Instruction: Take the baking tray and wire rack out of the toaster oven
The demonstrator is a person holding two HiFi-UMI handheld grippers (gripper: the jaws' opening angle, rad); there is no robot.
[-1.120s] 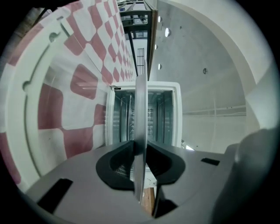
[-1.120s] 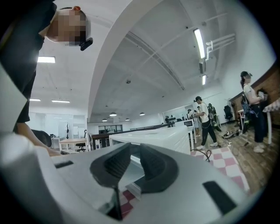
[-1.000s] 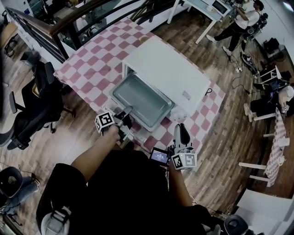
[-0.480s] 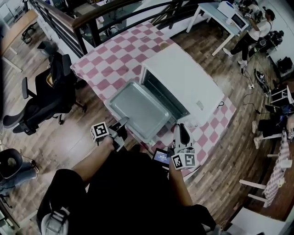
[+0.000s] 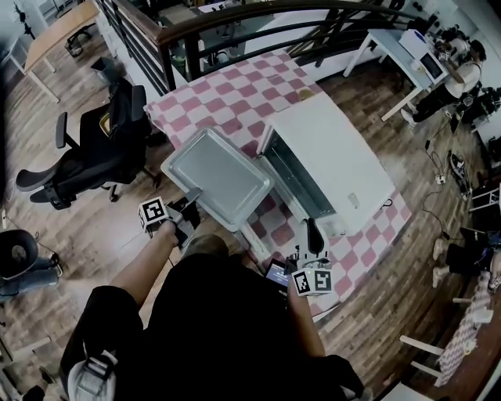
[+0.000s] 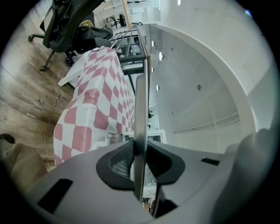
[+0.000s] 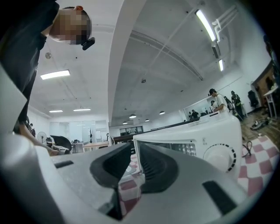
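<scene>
The grey baking tray [image 5: 218, 176] hangs level, outside the white toaster oven [image 5: 333, 160], over the table's left corner. My left gripper [image 5: 190, 202] is shut on its near rim. In the left gripper view the tray [image 6: 197, 87] stands edge-on, and the pads of the left gripper [image 6: 139, 153] press on its rim from both sides. My right gripper [image 5: 311, 235] hovers in front of the oven's right end, shut and holding nothing. In the right gripper view the right gripper [image 7: 132, 164] points level at the oven's front [image 7: 205, 144]. The oven's opening [image 5: 291, 178] is dark; I cannot make out the wire rack.
The oven stands on a table with a red-and-white checked cloth [image 5: 227, 94]. Its open door's handle [image 5: 252, 241] juts toward me. A black office chair [image 5: 102, 149] stands left of the table, and a dark railing [image 5: 235, 16] runs behind it. A person [image 5: 462, 78] stands at the far right.
The tray has slid fully out of the oven and gone left toward the office chair, carried by my left gripper. The right gripper has stayed near the oven's front right.
</scene>
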